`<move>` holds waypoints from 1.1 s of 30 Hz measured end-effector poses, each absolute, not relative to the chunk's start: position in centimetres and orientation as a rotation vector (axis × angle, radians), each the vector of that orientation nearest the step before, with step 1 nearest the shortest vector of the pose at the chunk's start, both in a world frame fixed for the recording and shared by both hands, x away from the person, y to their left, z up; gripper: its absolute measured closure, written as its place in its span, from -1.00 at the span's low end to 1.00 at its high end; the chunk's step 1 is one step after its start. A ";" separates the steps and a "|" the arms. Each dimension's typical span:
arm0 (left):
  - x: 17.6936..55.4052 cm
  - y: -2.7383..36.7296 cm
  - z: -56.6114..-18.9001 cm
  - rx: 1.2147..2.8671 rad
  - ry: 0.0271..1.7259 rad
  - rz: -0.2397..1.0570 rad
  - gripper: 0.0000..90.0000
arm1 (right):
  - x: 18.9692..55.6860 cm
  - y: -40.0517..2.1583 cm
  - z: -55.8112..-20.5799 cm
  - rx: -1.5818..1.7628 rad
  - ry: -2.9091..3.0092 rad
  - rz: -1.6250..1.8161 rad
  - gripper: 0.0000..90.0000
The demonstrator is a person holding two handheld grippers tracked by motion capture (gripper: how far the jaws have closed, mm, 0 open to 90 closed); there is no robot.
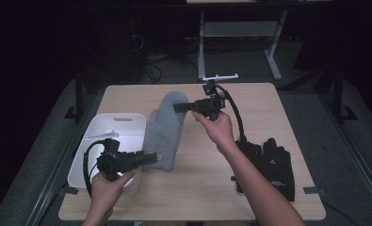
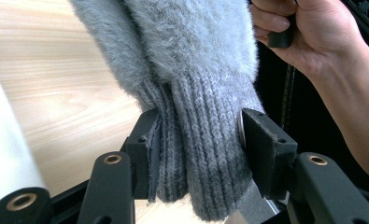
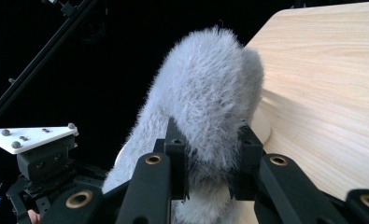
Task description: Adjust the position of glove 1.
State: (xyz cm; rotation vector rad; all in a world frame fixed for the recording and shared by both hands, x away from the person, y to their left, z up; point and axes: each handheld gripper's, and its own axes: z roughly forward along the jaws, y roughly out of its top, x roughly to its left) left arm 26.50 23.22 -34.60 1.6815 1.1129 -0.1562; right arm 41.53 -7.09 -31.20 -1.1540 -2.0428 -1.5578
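A grey fluffy mitten (image 1: 165,127) hangs stretched between my two grippers, just above the wooden table (image 1: 259,103). My left gripper (image 1: 150,159) is shut on its ribbed knit cuff (image 2: 201,140), one pad pressing on each side. At the far end, my right gripper (image 1: 179,107) is shut on the furry tip (image 3: 205,93), which bulges out above the jaws. In the left gripper view the person's right hand (image 2: 313,32) shows behind the mitten (image 2: 196,56). The left gripper's grey plate (image 3: 32,137) shows at the lower left of the right gripper view.
A white plastic bin (image 1: 103,125) sits at the table's left edge, under my left hand, with a small item inside. A pair of black gloves (image 1: 270,165) lies at the table's right front. Dark floor, cables and a desk frame (image 1: 240,33) lie beyond the far edge.
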 end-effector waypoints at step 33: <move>26.1 29.1 -34.8 1.634 1.198 -0.117 0.11 | 43.4 0.3 -30.9 -1.082 -2.069 -1.498 0.61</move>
